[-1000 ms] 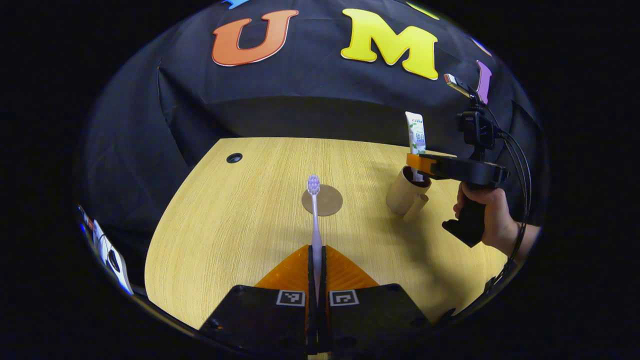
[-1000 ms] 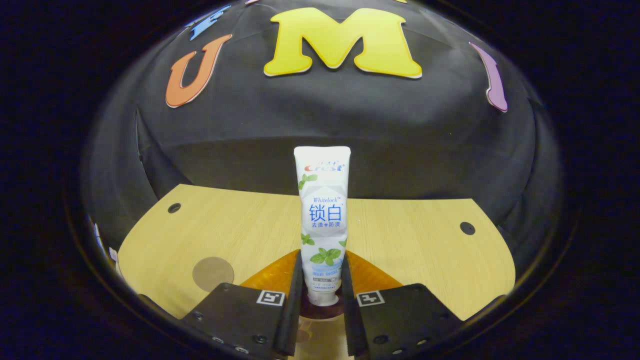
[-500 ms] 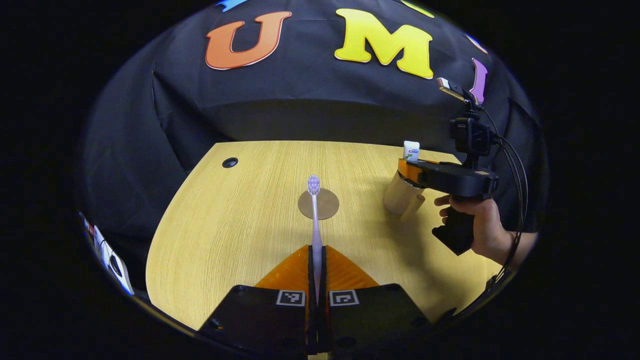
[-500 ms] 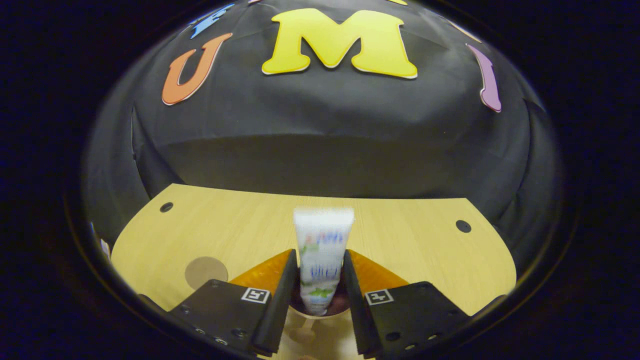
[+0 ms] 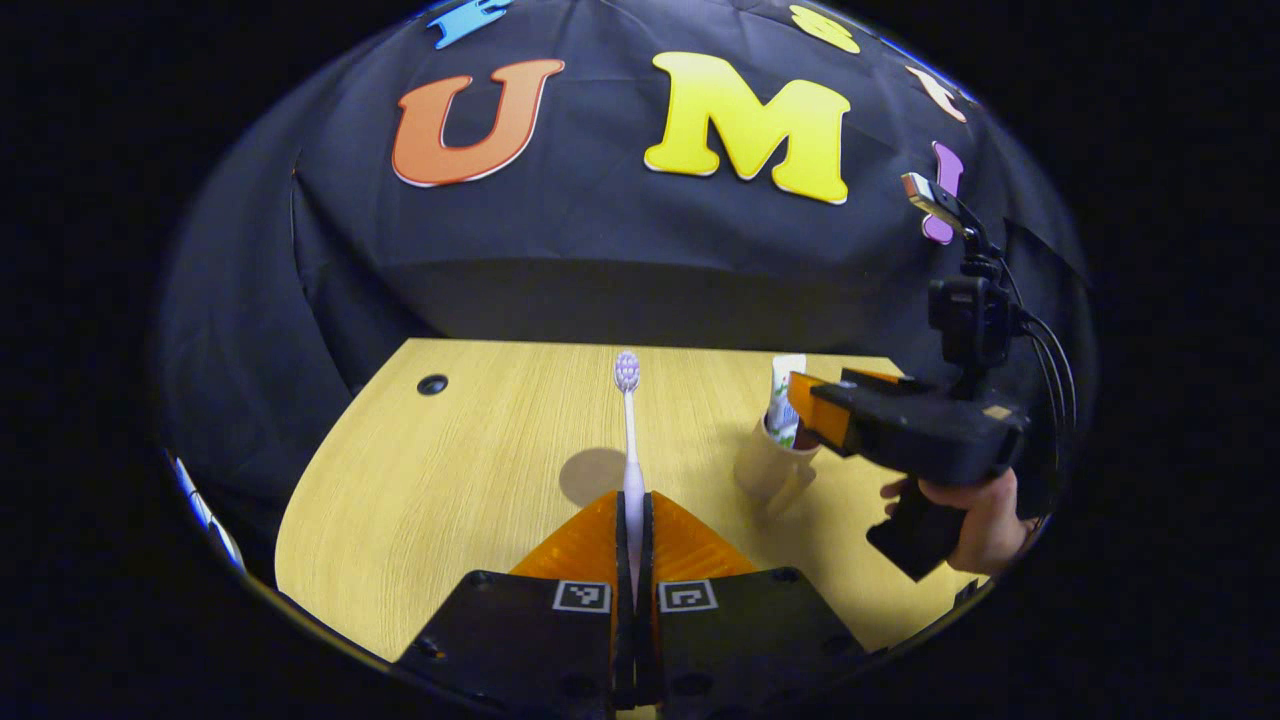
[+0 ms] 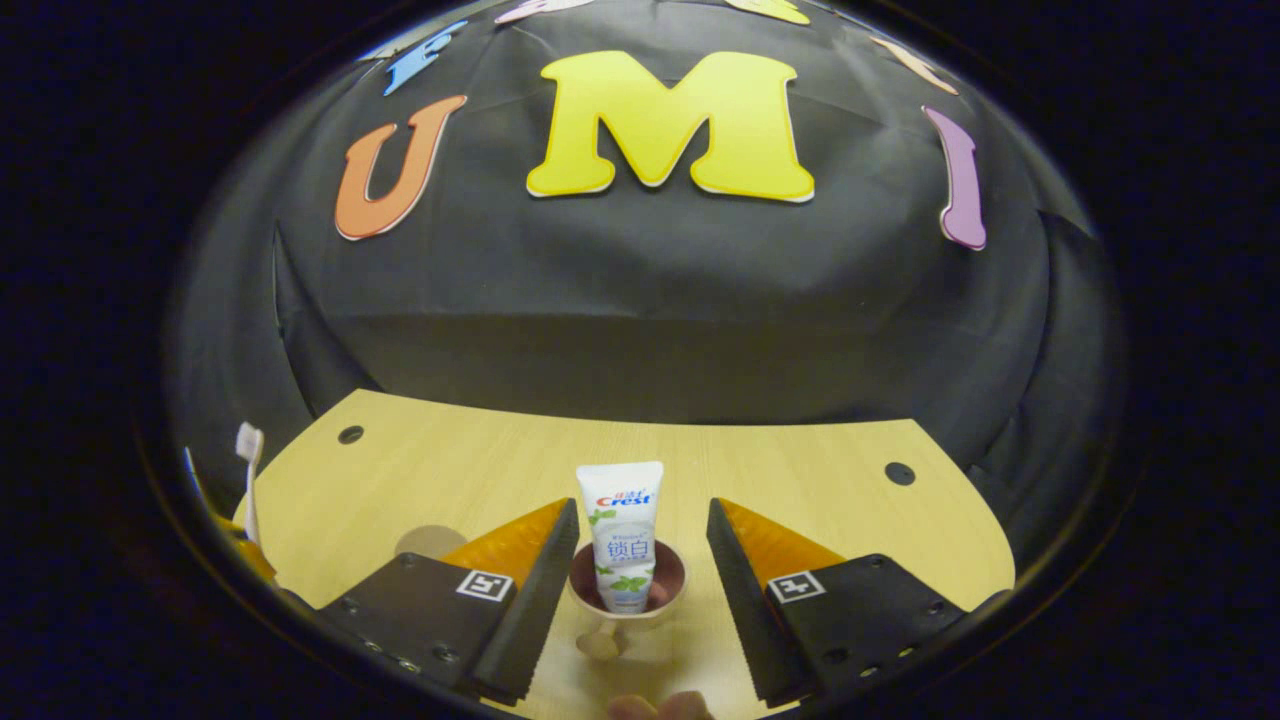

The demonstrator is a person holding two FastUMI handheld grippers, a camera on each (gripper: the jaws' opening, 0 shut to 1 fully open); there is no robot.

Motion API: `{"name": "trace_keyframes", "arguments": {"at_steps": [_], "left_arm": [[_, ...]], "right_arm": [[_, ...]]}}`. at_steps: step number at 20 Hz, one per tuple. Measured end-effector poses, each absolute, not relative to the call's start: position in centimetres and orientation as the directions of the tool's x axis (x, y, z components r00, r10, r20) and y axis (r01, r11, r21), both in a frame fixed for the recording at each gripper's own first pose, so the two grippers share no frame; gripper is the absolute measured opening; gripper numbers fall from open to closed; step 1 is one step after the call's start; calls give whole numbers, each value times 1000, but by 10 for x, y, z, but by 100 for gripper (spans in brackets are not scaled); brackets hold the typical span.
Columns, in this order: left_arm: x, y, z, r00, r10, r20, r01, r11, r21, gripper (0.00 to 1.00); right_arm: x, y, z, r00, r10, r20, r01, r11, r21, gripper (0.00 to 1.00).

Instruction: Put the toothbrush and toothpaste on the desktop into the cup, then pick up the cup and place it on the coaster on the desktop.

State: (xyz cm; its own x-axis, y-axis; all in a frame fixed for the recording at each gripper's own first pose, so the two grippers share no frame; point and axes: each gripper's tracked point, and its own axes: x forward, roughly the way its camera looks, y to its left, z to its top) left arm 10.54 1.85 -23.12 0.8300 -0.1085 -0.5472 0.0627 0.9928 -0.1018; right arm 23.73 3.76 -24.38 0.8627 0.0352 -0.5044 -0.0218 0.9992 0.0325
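the right gripper (image 6: 640, 560) has let go: its fingers are now spread wide at 9 and 3 o'clock of the cup (image 6: 627, 600), and the toothpaste (image 6: 622, 535) stands inside it, so half of step 1 looks done. the left gripper (image 5: 635, 540) still pinches the toothbrush (image 5: 629, 440), fingers pressed together, w/ the cup at about 2 o'clock. coaster (image 6: 425, 541) waits on the wooden desktop (image 5: 450, 470), black cloth wall behind

Your toothbrush (image 5: 628, 440) handle disappears between the left tool's (image 5: 634, 530) closed fingers. The toothpaste (image 6: 622, 548) base is hidden inside the cup (image 6: 627, 600). The coaster (image 5: 592, 475) is partly covered.
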Motion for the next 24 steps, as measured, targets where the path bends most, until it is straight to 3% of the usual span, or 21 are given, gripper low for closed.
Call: {"name": "trace_keyframes", "arguments": {"at_steps": [8, 15, 24], "left_arm": [[181, -56, -216, 924, -161, -345, 116, 982, -149, 4], [234, -118, -234, 958, -188, -218, 159, 977, -144, 4], [251, -152, -268, 969, -169, -179, 152, 983, -104, 4]], "right_arm": [[208, -16, -209, 884, 32, -466, -22, 999, 27, 84], [193, -90, -230, 856, -45, -515, 51, 999, -3, 84], [169, -153, -282, 757, -111, -644, 157, 988, 14, 85]]}}
